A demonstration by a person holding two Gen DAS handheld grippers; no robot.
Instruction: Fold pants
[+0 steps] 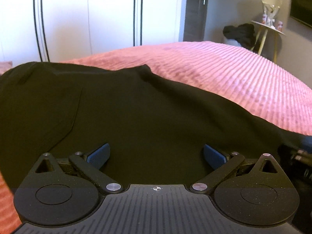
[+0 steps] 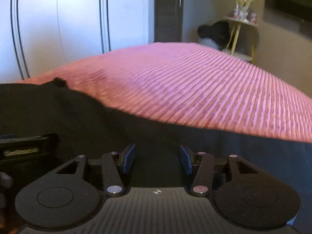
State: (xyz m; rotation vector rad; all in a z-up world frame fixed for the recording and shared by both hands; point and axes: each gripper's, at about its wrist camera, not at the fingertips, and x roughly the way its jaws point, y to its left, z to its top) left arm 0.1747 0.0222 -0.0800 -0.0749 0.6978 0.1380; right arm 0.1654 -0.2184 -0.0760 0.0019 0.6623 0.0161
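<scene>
Black pants (image 1: 120,109) lie spread on a pink ribbed bedspread (image 1: 234,78), with a pocket seam at the left. My left gripper (image 1: 156,154) is wide open just above the pants, its blue pads (image 1: 99,155) apart and empty. In the right wrist view the pants (image 2: 68,117) fill the lower left over the bedspread (image 2: 195,89). My right gripper (image 2: 157,159) is open, its blue pads (image 2: 128,158) a moderate gap apart over the dark fabric, holding nothing. The left gripper's body (image 2: 27,150) shows at the left edge.
White wardrobe doors (image 1: 87,15) stand behind the bed. A dark door (image 1: 197,9), a small side table (image 1: 267,29) with items and a dark heap of clothes (image 1: 239,33) are at the far right. A dark screen (image 1: 302,2) hangs on the wall.
</scene>
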